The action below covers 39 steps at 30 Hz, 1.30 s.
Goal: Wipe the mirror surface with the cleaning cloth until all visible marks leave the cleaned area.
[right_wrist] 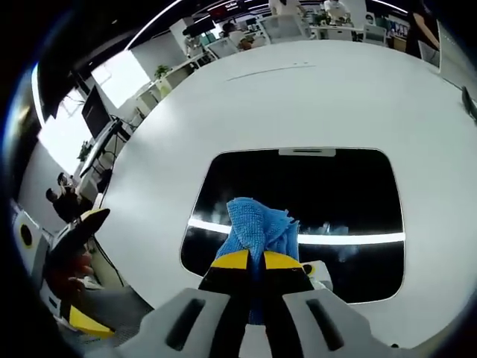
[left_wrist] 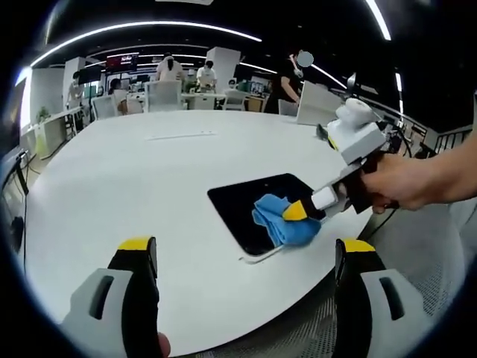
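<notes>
The right gripper (right_wrist: 256,261) pinched the nubby blue cloth (right_wrist: 257,224) between closed yellow-tipped jaws, pressing it on the glossy dark rounded-rectangle mirror (right_wrist: 298,179) at its 6 o'clock edge. The left gripper (left_wrist: 246,257) hung open above the smooth white table (left_wrist: 134,164).

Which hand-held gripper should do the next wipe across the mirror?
Right. The right hand-held gripper already clamps the blue cloth on the mirror; the left hand-held gripper is open, off the mirror.
</notes>
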Motion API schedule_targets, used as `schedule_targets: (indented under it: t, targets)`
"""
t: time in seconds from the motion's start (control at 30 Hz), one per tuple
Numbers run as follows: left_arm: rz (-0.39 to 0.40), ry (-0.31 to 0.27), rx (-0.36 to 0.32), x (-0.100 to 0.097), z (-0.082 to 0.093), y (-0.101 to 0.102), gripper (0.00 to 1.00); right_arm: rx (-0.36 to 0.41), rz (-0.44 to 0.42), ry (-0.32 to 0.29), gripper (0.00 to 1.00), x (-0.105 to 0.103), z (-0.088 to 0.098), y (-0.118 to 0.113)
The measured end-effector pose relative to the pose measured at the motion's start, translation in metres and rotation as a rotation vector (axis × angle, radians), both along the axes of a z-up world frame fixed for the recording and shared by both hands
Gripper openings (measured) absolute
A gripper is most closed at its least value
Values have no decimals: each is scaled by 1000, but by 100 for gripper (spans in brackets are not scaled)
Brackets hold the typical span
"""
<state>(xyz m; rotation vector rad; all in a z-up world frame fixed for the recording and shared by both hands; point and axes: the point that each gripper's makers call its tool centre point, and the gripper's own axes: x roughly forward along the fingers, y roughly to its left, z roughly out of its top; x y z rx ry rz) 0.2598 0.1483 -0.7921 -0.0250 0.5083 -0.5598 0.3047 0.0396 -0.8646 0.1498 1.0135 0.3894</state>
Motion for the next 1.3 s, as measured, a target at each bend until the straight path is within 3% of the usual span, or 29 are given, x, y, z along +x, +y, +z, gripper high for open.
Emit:
schedule_targets:
  t: [0.7,1.3]
  targets:
    - [-3,3,11,0,-2,0,99,10,67,5,0,2,0,46]
    - [2,3,8,2,-3,1,99,25,82,3,0,2,0,59]
